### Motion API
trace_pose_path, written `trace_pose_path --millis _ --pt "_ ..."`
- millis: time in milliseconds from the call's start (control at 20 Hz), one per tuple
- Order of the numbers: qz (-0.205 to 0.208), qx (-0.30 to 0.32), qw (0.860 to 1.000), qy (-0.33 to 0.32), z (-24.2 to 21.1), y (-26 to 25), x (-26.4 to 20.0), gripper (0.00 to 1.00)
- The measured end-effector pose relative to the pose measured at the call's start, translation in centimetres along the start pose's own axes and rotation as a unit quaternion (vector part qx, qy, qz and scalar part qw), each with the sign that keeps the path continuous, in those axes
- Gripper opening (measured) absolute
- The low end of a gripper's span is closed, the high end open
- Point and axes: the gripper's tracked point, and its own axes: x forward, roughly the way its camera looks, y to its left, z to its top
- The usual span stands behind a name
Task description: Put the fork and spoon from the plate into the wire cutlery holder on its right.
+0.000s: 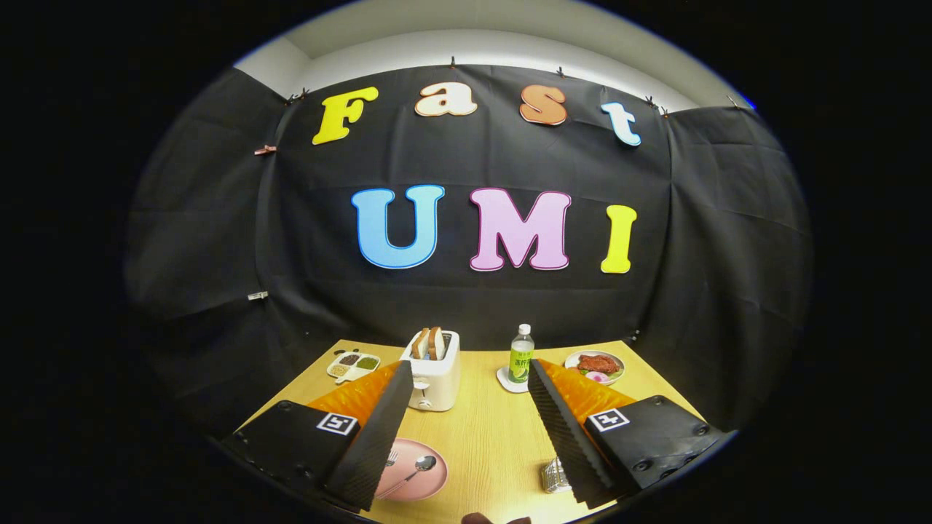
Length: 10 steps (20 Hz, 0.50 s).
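You are holding the gripper (470,389) above the wooden desk (488,444) with its fingers spread wide apart and gripping nothing. The pink plate (419,484) is sitting low beside the left finger, carrying the spoon (416,469) in plain sight and the fork (391,458) partly hidden behind that finger, while the wire cutlery holder (555,477) is standing to the plate's right, half tucked behind the right finger. Beyond the fingers, a toaster (435,371) with bread, a green bottle (520,356), a sectioned condiment tray (353,364) and a plate of food (595,365) are lining the far side of the desk.
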Motion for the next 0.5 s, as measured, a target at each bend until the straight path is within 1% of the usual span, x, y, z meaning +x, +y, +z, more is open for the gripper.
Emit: trace_pose_path --millis 50,100,150,250,350,400,450,500 --pt "0.010 0.003 0.999 0.030 -1.4 0.5 0.2 0.99" --pt "0.028 0.013 0.997 0.074 -3.1 1.4 0.3 0.99" --pt "0.039 0.023 0.993 0.113 -4.7 2.2 0.4 0.99" --pt "0.058 0.046 0.979 0.188 -8.0 3.6 1.0 0.99" --pt "0.080 0.060 0.960 0.261 -11.4 5.3 1.1 0.99" --pt "0.091 0.066 0.946 0.304 -13.5 6.3 1.1 0.99" --pt "0.096 0.071 0.937 0.329 -14.9 6.9 1.1 0.99" --pt "0.102 0.075 0.923 0.363 -16.9 7.6 1.0 1.00"
